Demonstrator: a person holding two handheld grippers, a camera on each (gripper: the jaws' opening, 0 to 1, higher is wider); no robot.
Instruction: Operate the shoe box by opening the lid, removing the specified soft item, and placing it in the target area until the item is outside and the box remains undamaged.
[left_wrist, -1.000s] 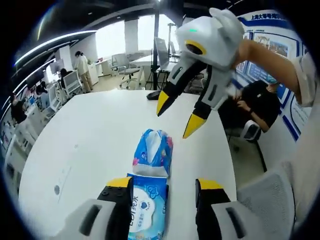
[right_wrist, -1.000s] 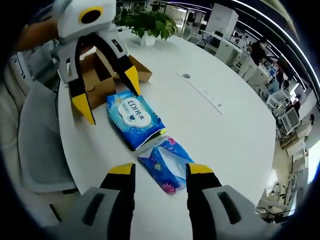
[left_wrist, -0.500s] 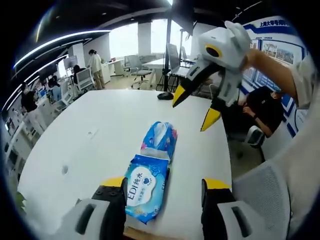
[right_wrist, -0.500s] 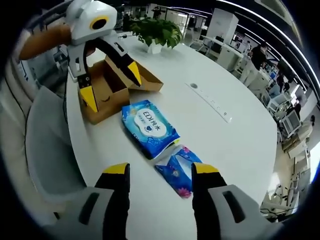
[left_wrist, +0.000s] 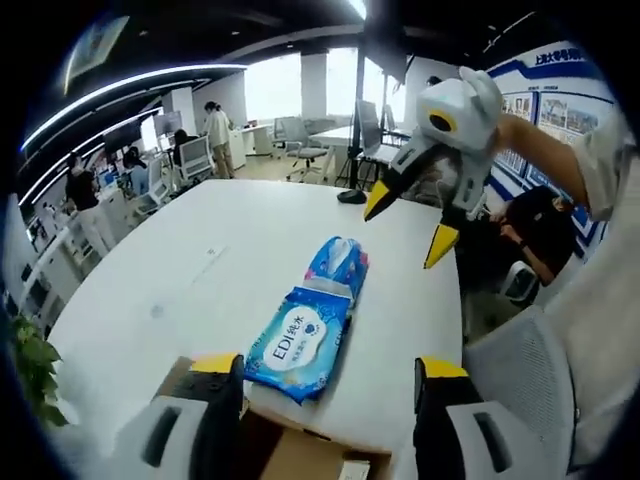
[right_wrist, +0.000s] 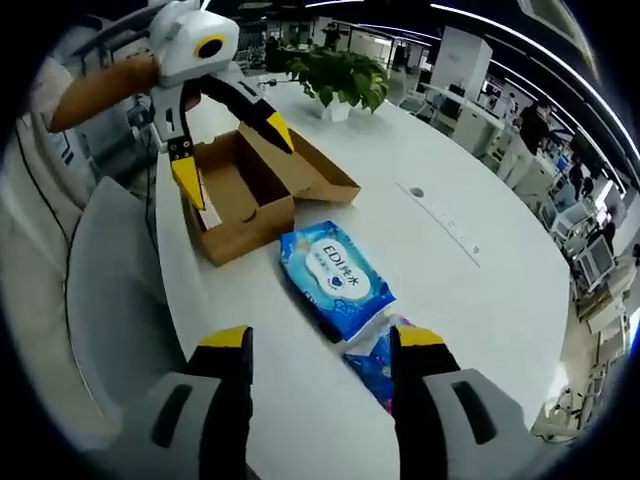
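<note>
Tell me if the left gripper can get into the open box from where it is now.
Probably yes. The left gripper hangs open just above the cardboard box, whose lid is folded back, and nothing covers the inside. The wipes pack lies outside on the table, out of the way.

Around the open shoe box (right_wrist: 250, 195), bare table (right_wrist: 470, 290) lies beyond its flap; the wipes pack (right_wrist: 337, 276) blocks its near end, a potted plant (right_wrist: 340, 80) stands behind.

The blue wipes pack (left_wrist: 298, 343), lying just ahead of the left claw (left_wrist: 330, 372), reads "EDI" followed by Chinese characters; the pack (right_wrist: 337, 275) shows "EDI" again between the claws.
</note>
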